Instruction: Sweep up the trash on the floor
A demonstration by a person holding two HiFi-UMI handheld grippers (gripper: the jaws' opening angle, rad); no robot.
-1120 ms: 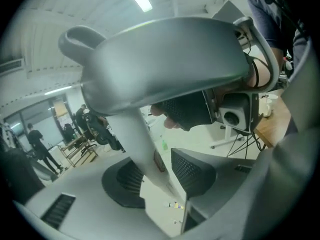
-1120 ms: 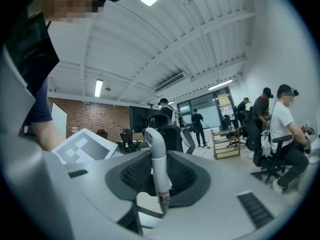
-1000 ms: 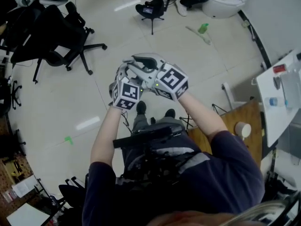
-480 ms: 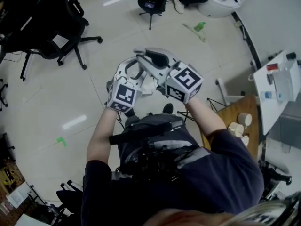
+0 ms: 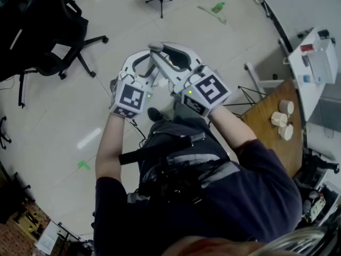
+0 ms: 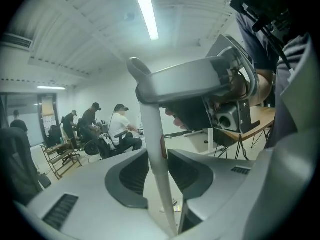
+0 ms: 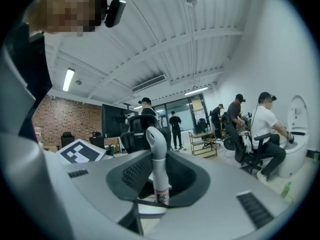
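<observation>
"As the left gripper view looks along its own jaws, what stands between them?"

"A white handle (image 6: 150,134), leaning from the bottom middle up towards the left. The left hand-held gripper (image 6: 159,159) has just been closing its jaws. Its dark pads now sit against the handle on either side, with the jaws partly apart around it. A small red mark on the handle is level with the pads."

"Anything behind it?"

"A seated person (image 6: 121,126) in a white shirt, far back on the left, with others standing nearby."

"And the right gripper view?"

"The right hand-held gripper (image 7: 157,171) is clamped on a white handle near its rounded top, which pokes up just above the jaws. A printed label shows below the pads. Low at the right edge stands a green piece of trash (image 7: 286,189), beside a white shell (image 7: 296,129)."

"What does the head view add?"

"Both hand-held grippers are raised in front of the person's chest, with their tips close together. The trash is well apart from them, at the top of the frame. The green piece of trash (image 5: 218,7) lies on the light floor (image 5: 69,121) with a pale strip (image 5: 208,10) just beside it. A black office chair (image 5: 50,31) stands at the upper left, and a wooden surface (image 5: 266,137) is at the right."
</observation>
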